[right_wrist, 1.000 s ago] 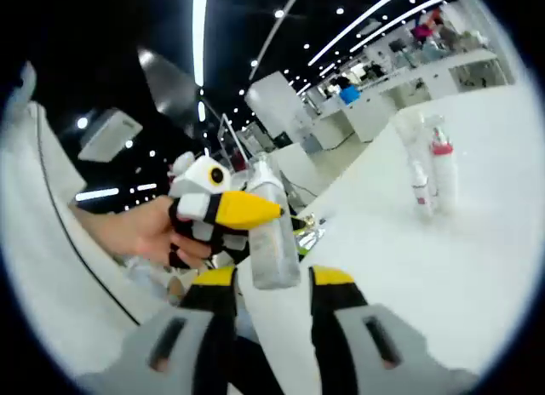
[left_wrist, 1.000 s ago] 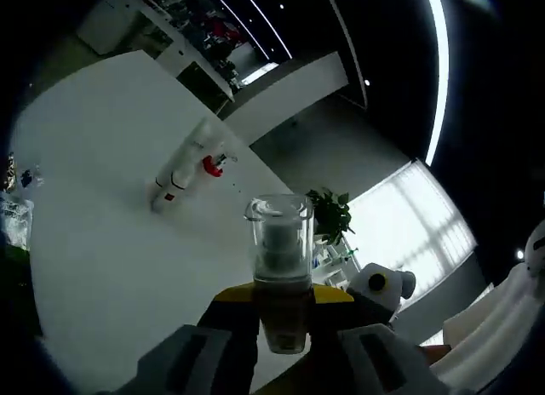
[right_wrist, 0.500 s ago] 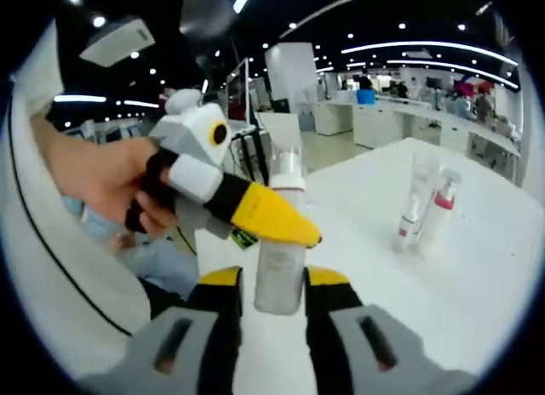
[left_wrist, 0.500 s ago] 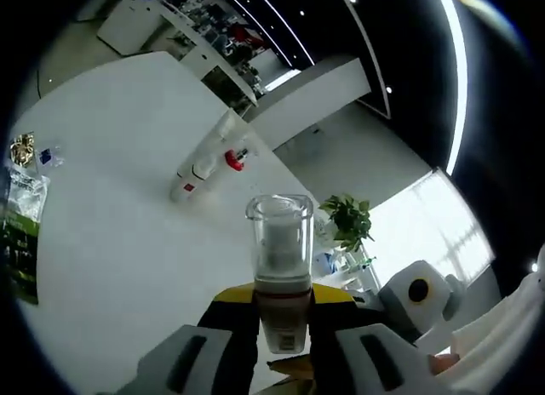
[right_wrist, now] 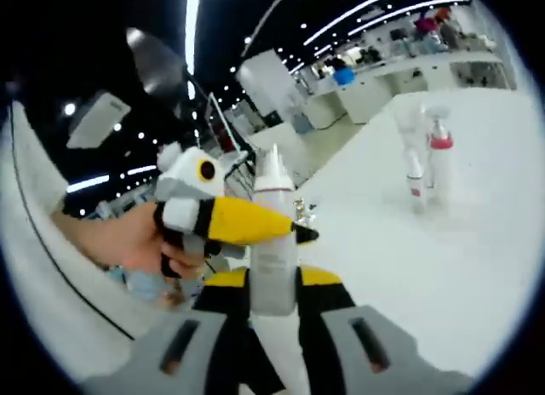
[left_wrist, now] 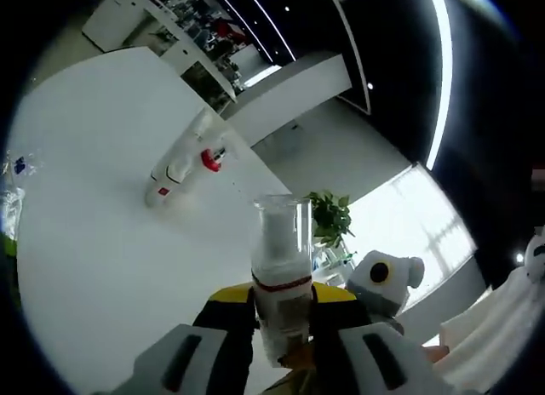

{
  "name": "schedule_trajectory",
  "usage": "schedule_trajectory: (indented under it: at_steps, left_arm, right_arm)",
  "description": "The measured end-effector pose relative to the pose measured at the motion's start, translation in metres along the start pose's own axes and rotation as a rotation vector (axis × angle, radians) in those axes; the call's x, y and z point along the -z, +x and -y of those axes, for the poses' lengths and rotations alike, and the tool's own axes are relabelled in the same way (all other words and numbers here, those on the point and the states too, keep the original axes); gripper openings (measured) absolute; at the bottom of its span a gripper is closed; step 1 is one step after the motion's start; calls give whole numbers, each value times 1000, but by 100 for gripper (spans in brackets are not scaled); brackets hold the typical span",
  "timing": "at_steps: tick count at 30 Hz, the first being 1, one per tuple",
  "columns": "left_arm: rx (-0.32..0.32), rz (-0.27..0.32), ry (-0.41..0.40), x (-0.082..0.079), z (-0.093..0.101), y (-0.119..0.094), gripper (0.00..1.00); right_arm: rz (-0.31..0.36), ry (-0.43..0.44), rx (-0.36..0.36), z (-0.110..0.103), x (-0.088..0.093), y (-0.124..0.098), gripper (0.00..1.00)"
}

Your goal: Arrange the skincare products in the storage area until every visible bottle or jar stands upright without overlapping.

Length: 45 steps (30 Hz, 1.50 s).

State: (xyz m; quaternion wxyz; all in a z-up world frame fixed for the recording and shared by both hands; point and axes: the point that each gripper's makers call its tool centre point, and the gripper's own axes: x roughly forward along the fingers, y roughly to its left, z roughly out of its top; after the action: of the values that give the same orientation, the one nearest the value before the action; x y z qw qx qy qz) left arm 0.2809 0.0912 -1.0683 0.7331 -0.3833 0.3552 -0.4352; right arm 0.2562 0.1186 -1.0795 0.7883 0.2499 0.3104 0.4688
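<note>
Step in hand: transfer and placing of the frosted cylindrical pump bottle with clear cap (left_wrist: 279, 276). Both the left gripper (left_wrist: 281, 327) and right gripper (right_wrist: 272, 293) have fingers clamped on it, held above the smooth white tabletop (left_wrist: 102, 242). Two slim white tubes, one red-collared (left_wrist: 183, 161), stand near the far edge. Next move, judged: one gripper releases, then the bottle is set upright apart from them.
</note>
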Motion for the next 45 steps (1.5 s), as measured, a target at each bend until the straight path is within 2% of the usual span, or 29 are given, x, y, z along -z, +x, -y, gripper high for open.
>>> schedule_trajectory:
  at_steps: [2, 3, 5, 9, 15, 17, 24, 30, 35, 39, 45]
  left_arm:
    - [34, -1, 11, -2, 5, 1, 27]
    - [61, 1, 15, -4, 9, 2, 27]
    - [76, 6, 18, -6, 11, 3, 27]
    - [157, 8, -34, -11, 20, 5, 27]
    - [213, -6, -51, -14, 28, 8, 26]
    - [212, -5, -44, -15, 27, 8, 25]
    - [197, -18, -5, -18, 24, -4, 24]
    - [127, -26, 36, -17, 12, -15, 23]
    - [97, -9, 53, -15, 7, -24, 23]
    - [58, -12, 83, -11, 2, -27, 23]
    - [-2, -74, 167, 9, -3, -25, 23]
  right_arm:
    - [31, 43, -44, -5, -3, 0, 19]
    - [54, 102, -81, -9, -6, 0, 19]
    - [90, 171, -108, -9, -11, -2, 19]
    - [124, 287, -195, -15, -17, -7, 19]
    - [140, 328, -248, -18, -22, -10, 19]
    - [143, 325, -250, -16, -22, -8, 19]
    - [122, 228, -233, -26, -19, 9, 20]
    - [72, 95, -174, -24, -12, 14, 22]
    - [32, 42, -145, -24, -9, 9, 29]
    - [40, 6, -139, -27, -14, -1, 33]
    - [144, 47, -103, -23, -37, -19, 35]
